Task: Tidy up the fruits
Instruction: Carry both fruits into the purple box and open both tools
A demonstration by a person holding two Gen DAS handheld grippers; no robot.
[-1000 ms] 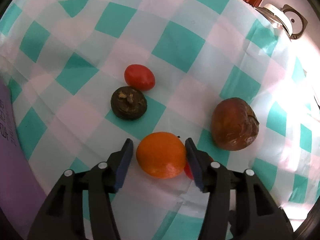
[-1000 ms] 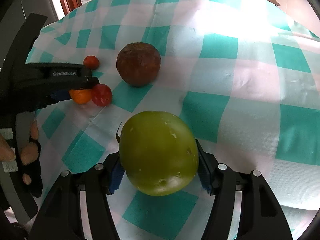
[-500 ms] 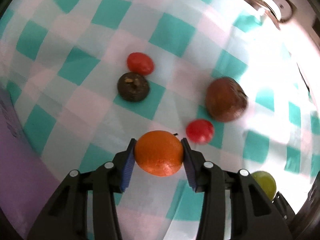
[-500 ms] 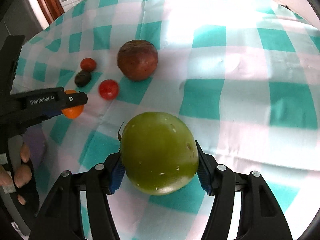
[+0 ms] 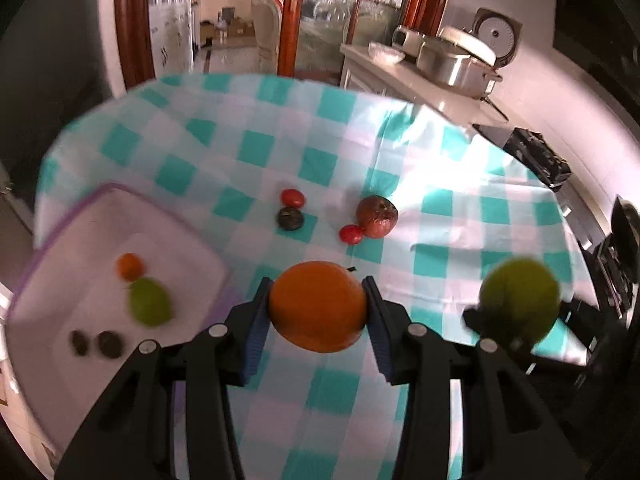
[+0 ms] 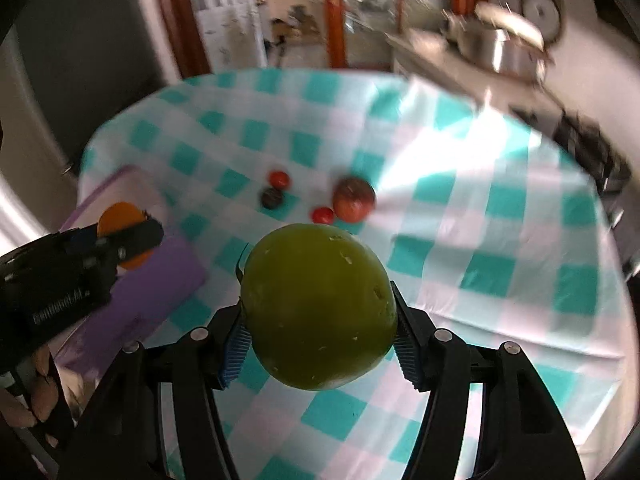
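My left gripper (image 5: 316,312) is shut on an orange (image 5: 318,306) and holds it high above the checked tablecloth (image 5: 460,208). My right gripper (image 6: 318,320) is shut on a large green fruit (image 6: 318,306), also raised; it shows in the left wrist view (image 5: 520,298). On the cloth lie a brown wrinkled fruit (image 5: 377,216), two small red tomatoes (image 5: 351,234) (image 5: 292,197) and a dark round fruit (image 5: 290,218). A purple-rimmed white tray (image 5: 80,240) at the left holds a small orange (image 5: 130,267), a green fruit (image 5: 150,307) and two dark pieces (image 5: 96,344).
A counter at the back right carries a steel pot (image 5: 456,64) and a rice cooker (image 5: 496,36). Wooden door frames (image 5: 286,16) stand behind the table. The left gripper also appears in the right wrist view (image 6: 80,256) over the tray.
Both grippers have risen far above the table with their fruits. The left gripper closed on the orange and lifted it. The tray has come into view at the left.
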